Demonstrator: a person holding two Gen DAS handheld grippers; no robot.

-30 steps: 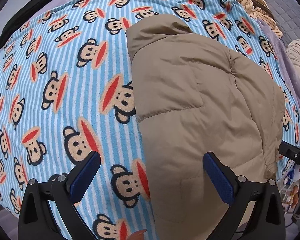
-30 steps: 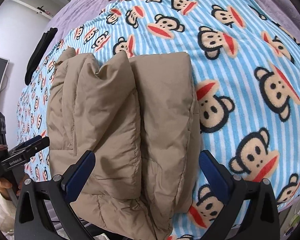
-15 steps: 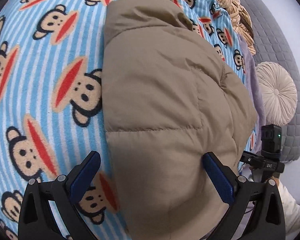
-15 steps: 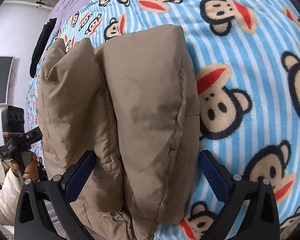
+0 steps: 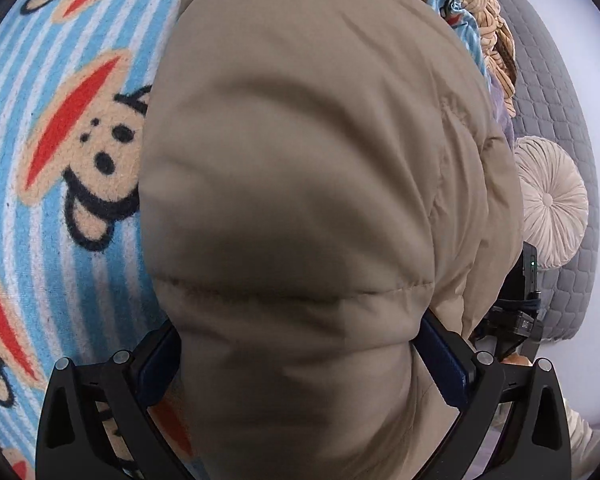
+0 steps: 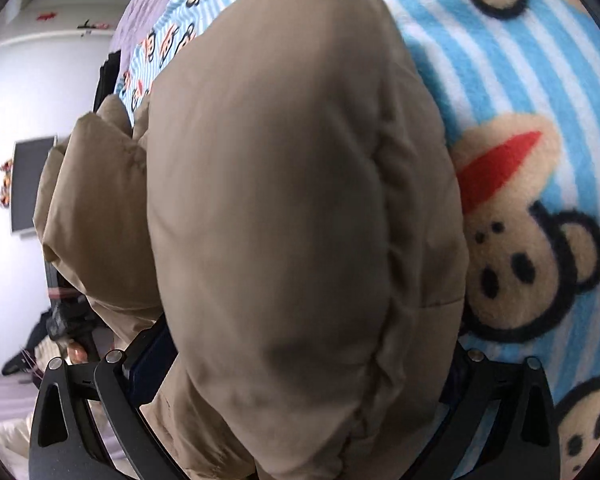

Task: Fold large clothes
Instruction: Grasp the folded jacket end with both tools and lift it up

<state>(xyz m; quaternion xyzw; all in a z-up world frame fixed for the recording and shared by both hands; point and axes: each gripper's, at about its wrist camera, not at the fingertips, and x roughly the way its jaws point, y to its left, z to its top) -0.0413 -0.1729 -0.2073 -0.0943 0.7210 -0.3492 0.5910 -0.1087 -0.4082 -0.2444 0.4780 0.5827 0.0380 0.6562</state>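
Both tongs [image 5: 300, 364] [image 6: 300, 364] straddle puffy jacket [image 5: 300, 160] on blanket [image 5: 60, 160].

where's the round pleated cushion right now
The round pleated cushion shows only in the left wrist view, at the right edge, resting against the grey quilted headboard just beyond the tan puffer jacket.

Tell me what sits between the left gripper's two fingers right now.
The tan jacket: in the left wrist view its puffy folded end fills the gap of the left gripper, both blue pads at its sides.
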